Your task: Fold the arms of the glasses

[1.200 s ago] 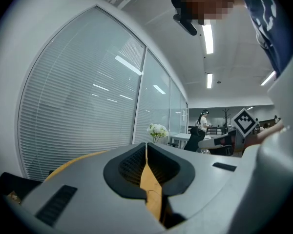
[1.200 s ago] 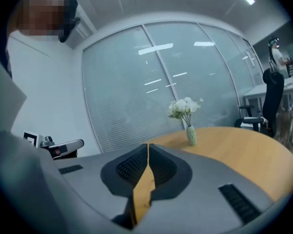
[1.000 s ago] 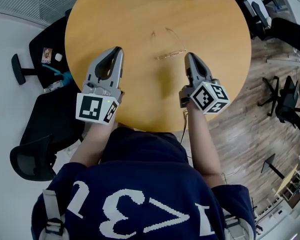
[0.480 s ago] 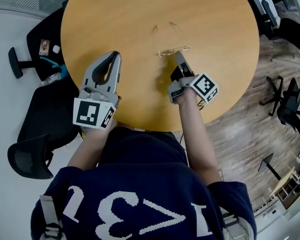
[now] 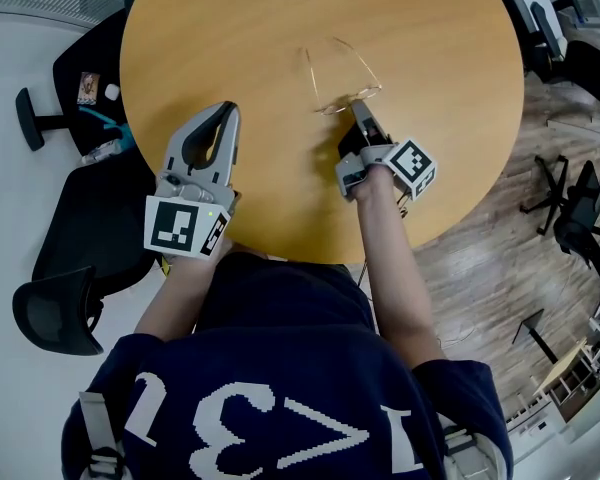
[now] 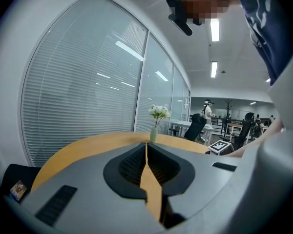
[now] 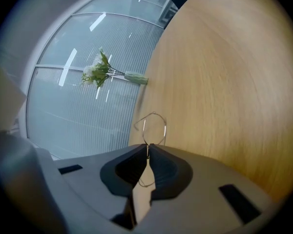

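Right hand-held gripper (image 5: 357,107) tight on glasses (image 5: 340,96), open tabletop (image 5: 435,53) around.

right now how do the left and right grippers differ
The left gripper is shut on nothing; the right gripper is shut on the glasses. The left gripper sits level, off from the glasses; the right gripper is rolled on its side. Both are over the round table.

Left gripper (image 6: 146,144), jaws closed tip to tip with nothing between them. Beyond the tips lies the table (image 6: 88,147). At 12 o'clock a vase (image 6: 153,135) of white flowers (image 6: 158,111) stands on its far side. Blinds (image 6: 78,96) fill 9 to 11 o'clock.
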